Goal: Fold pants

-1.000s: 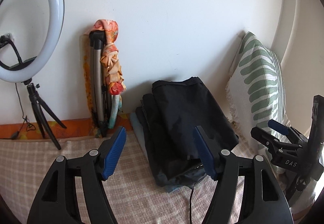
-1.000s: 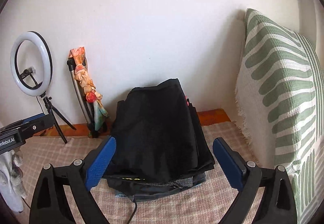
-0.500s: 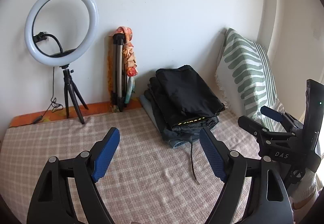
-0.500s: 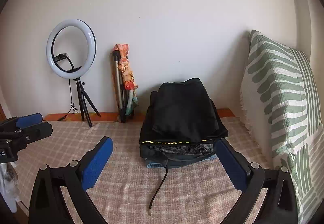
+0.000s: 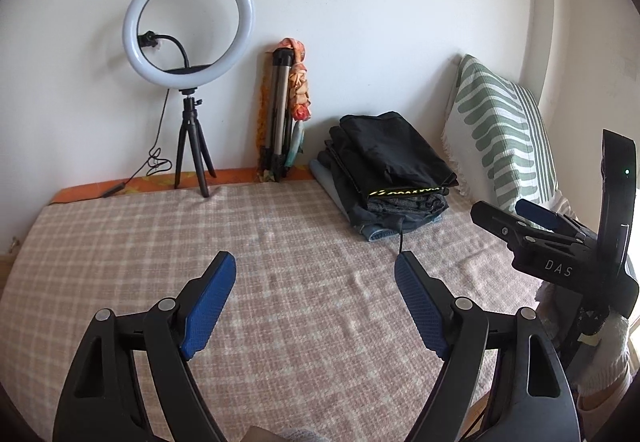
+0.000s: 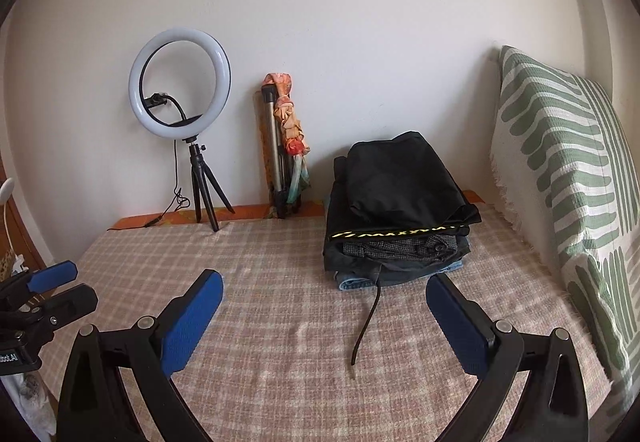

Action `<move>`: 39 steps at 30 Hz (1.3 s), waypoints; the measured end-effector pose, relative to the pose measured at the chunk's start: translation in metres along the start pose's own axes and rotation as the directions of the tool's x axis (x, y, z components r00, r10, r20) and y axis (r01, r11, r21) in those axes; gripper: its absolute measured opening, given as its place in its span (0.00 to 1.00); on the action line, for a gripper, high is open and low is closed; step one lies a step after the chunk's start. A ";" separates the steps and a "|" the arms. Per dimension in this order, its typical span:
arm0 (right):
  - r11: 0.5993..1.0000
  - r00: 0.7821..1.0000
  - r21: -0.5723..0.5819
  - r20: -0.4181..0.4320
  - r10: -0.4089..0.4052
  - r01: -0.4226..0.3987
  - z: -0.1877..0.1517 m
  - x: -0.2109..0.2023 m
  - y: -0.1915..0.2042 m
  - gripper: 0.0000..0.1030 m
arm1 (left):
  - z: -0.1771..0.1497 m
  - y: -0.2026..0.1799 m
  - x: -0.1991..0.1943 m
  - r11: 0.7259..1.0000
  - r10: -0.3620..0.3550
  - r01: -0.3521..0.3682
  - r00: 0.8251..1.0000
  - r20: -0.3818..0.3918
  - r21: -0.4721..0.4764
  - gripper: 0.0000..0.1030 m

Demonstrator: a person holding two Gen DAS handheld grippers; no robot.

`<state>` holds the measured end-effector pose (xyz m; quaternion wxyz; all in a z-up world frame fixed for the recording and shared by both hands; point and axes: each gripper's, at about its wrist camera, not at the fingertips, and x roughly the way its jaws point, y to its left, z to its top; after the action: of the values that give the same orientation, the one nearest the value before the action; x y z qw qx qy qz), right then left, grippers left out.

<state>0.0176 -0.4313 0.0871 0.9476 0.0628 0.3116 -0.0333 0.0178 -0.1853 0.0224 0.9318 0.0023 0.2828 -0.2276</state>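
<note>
Both tongs, left [image 5: 315, 282] and right [image 6: 324, 302], now well back from folded pants [image 6: 400, 210], left jaws wider.

Left claw [image 5: 315, 274] jaws wide, nothing between; right claw [image 6: 324, 292] likewise.

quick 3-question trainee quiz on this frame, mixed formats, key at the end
1. True or false: the left gripper has cloth between its fingers.
2. What lies on top of the stack of folded clothes? A) black garment B) green-striped pillow C) ring light
3. What trails from the front of the stack onto the checked bed cover?

Key:
1. False. Both it and the right gripper are open and empty, above the cover.
2. A, the black garment.
3. A black cord.
</note>
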 end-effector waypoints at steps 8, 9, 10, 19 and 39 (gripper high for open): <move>1.000 1.000 0.018 -0.012 0.002 -0.002 -0.017 0.013 0.001 1.00 | -0.027 0.007 0.006 0.999 0.015 -0.014 1.000 -0.026 0.032 0.79; 1.000 1.000 0.026 -0.017 0.011 -0.011 -0.018 0.015 0.001 1.00 | -0.030 0.007 0.007 0.999 0.022 -0.021 0.999 -0.029 0.042 0.79; 1.000 1.000 0.030 -0.015 0.009 -0.008 -0.019 0.016 0.001 1.00 | -0.033 0.008 0.007 0.999 0.028 -0.027 0.999 -0.030 0.044 0.79; 0.999 0.999 0.002 -0.011 -0.039 0.039 -0.025 0.021 0.006 1.00 | -0.055 0.012 0.016 1.000 0.008 -0.005 0.995 -0.102 0.030 0.79; 0.999 0.999 0.004 -0.027 -0.043 0.043 -0.028 0.027 0.008 1.00 | -0.052 0.015 0.009 1.000 0.005 -0.005 0.996 -0.091 0.001 0.79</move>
<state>0.0237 -0.4199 0.0494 0.9422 0.0586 0.3255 -0.0538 0.0040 -0.1686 -0.0281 0.9185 0.0139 0.3249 -0.2251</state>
